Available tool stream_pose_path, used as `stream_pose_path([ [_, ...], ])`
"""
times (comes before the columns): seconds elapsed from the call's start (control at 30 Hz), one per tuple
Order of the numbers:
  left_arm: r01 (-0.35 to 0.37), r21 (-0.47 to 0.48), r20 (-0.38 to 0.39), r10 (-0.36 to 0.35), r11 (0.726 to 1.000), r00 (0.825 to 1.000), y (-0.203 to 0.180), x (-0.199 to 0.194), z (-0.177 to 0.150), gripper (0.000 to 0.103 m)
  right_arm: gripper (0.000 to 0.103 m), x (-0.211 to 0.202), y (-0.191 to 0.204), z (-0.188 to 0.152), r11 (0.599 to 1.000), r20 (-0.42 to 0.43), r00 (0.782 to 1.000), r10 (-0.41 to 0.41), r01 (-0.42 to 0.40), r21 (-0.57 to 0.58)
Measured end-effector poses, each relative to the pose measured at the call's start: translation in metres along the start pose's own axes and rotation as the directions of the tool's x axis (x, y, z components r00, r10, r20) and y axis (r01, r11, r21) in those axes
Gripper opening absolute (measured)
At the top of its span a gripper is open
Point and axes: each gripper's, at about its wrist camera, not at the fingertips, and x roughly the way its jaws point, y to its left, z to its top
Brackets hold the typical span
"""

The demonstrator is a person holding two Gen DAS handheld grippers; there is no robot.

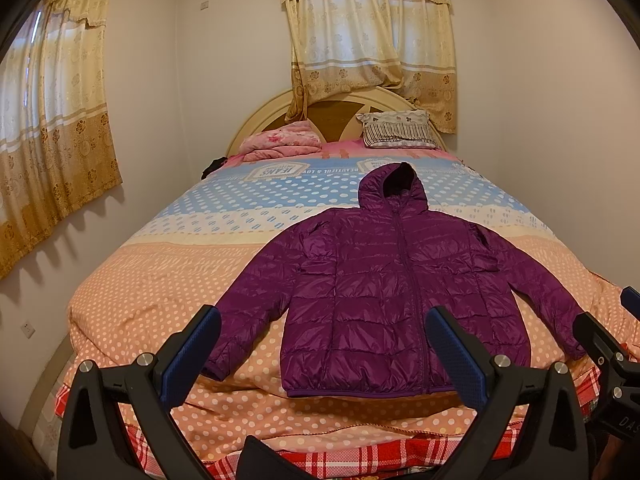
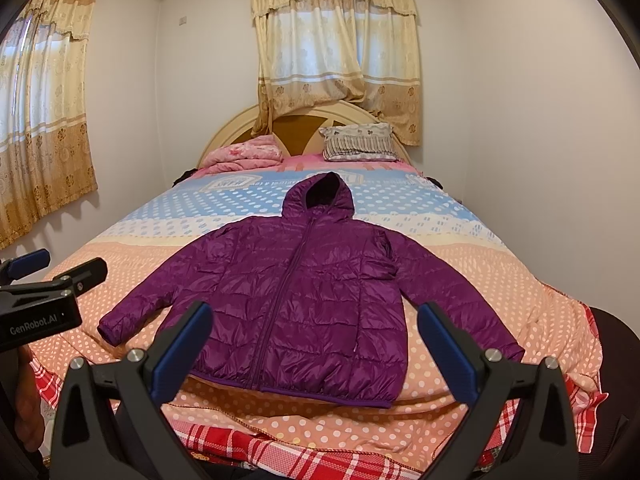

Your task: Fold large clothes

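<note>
Purple jacket flat mid-bed, bare quilt around sleeves.

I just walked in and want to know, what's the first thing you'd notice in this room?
The shiny purple puffer jacket jumps out first: it lies flat in the middle of the bed, zipped up, sleeves spread, hood pointing toward the headboard. Next come the two open grippers hovering over the near edge of the bed, the left gripper and the right gripper, neither touching the jacket. Behind the bed hang gold flowery curtains.
</note>
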Motion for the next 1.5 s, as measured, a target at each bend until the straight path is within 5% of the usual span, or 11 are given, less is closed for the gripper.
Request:
stream_pose_path([
  [1.2, 0.0, 0.002, -0.011, 0.0, 1.0, 1.0, 0.0, 0.005, -0.006, 0.102, 0.103, 0.003, 0.002, -0.006, 1.0, -0.017, 1.0, 0.012, -0.012, 0.007],
  [1.5, 0.0, 0.035, -0.065, 0.002, 0.999, 0.998, -0.007, 0.052, -0.016, 0.102, 0.103, 0.053, -0.049, -0.027, 0.993, -0.157, 0.987, -0.037, 0.054, 0.109],
])
